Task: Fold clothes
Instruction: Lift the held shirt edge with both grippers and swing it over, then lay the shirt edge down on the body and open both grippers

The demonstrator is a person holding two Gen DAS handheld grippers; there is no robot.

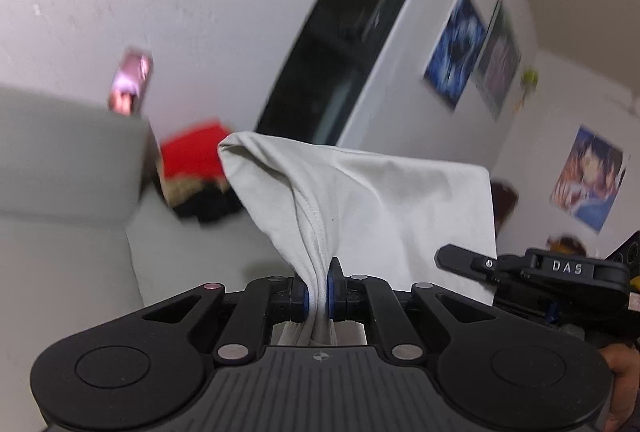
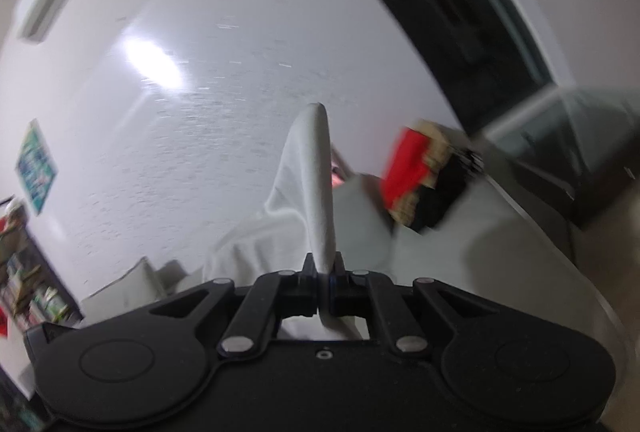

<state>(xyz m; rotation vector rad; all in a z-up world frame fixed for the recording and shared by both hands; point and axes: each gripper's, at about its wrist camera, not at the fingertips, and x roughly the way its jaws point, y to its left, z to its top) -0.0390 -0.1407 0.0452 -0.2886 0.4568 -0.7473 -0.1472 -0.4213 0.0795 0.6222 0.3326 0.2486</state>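
Left wrist view, near to far: the left gripper (image 1: pixel 318 290) has its jaws clenched on a bunched fold of the white garment (image 1: pixel 360 200), which fans upward out of the pinch and hangs in the air above the pale sofa (image 1: pixel 60 160). To the side, the right gripper (image 1: pixel 460 258) reaches in at the cloth's far edge, and the right wrist view shows it (image 2: pixel 325 282) likewise pinched tight on a narrow ridge of the same garment (image 2: pixel 316 184). Beyond lies a stack of folded clothes (image 1: pixel 196 160), red on top, at the sofa's far end, then the white wall and its posters (image 1: pixel 456 48). Judged risks: both grips hold thin gathered cloth, so a quick pull apart could slip one corner free and drop that side; the bunching at the left pinch may carry extra layers, giving a crooked fold; a wide swing could brush the stack and topple it.
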